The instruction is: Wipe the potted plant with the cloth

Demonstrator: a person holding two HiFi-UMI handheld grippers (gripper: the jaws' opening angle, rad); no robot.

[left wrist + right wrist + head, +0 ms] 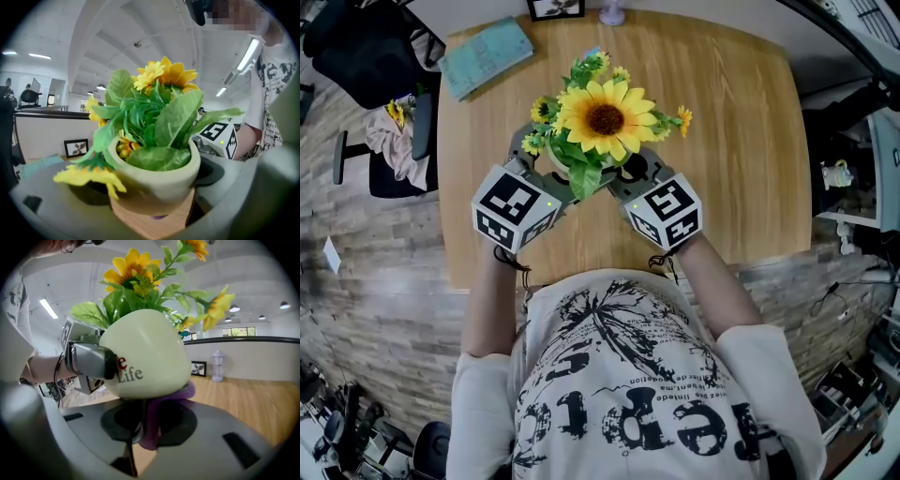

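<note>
A cream pot (150, 352) printed "Life" holds a sunflower plant (605, 117) with green leaves. It is near the front of the wooden table (741, 141). My left gripper (546, 155) grips the pot from the left, and one of its fingers (91, 361) presses on the pot's side. In the left gripper view the pot (159, 180) fills the space between the wide jaws. My right gripper (623, 173) comes in from the right, shut on a purple cloth (152, 425). The cloth is pushed against the pot's underside.
A teal book (486, 56) lies at the table's back left. A picture frame (556, 8) and a small lavender lamp (612, 12) stand at the back edge. An office chair (389, 141) draped with cloth is left of the table. The table's front edge (750, 253) is close to the person.
</note>
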